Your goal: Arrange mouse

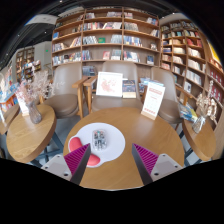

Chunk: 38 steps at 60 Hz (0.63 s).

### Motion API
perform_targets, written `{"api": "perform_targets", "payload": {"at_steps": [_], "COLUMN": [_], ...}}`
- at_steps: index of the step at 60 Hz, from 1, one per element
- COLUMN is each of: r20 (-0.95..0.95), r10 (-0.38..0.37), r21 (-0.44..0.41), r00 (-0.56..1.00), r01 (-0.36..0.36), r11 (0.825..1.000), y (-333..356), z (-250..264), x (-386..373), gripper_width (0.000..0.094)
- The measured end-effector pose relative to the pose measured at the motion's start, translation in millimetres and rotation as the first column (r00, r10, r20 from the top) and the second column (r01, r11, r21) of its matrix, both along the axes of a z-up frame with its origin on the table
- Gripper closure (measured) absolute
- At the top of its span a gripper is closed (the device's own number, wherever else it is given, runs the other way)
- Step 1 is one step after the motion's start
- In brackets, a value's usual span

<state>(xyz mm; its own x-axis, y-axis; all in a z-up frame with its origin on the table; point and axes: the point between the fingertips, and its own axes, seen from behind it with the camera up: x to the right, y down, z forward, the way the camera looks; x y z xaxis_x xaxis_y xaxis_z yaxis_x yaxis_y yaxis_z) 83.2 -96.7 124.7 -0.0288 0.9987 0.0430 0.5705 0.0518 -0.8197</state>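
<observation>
A grey mouse (100, 139) lies on a round white mouse mat (103, 145) on the round wooden table (140, 128). The mat has a red patch (93, 158) at its near left edge. My gripper (112, 163) hovers over the table's near side, open, with its pink-padded fingers (77, 157) spread wide. The mouse sits just ahead of the fingers, slightly left of the middle, and nothing is held between them.
A white sign card (109, 84) and another stand card (153, 98) stand at the table's far side. Chairs (68, 88) ring the table. A smaller table with a flower vase (32, 105) is at the left. Bookshelves (110, 35) fill the background.
</observation>
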Motion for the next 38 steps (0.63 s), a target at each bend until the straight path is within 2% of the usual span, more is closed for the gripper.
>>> {"api": "perform_targets", "payload": {"at_steps": [8,18,26,34,38], "r20": [-0.018,-0.037,-0.021,-0.04,-0.038], "r10": [-0.005,-0.018,-0.008,-0.019,-0.017], "r21": [-0.005,-0.003,-0.014,0.025,0.019], "r00": [1.0,0.999,1.0,0.999,0.999], "r01": [0.005,0.018,0.007,0.02,0.018], "r11": [1.0,1.0,1.0,0.999,1.0], "y": [22.5,43.5,48.8,62.9,62.4], "z": [31.8,43.5,36.8,36.0,35.0], "x": [78.0,155.3,185.7,193.9,194.4], "gripper_width": [0.0087,0.0087,0.0085,0.0084,0.0083]}}
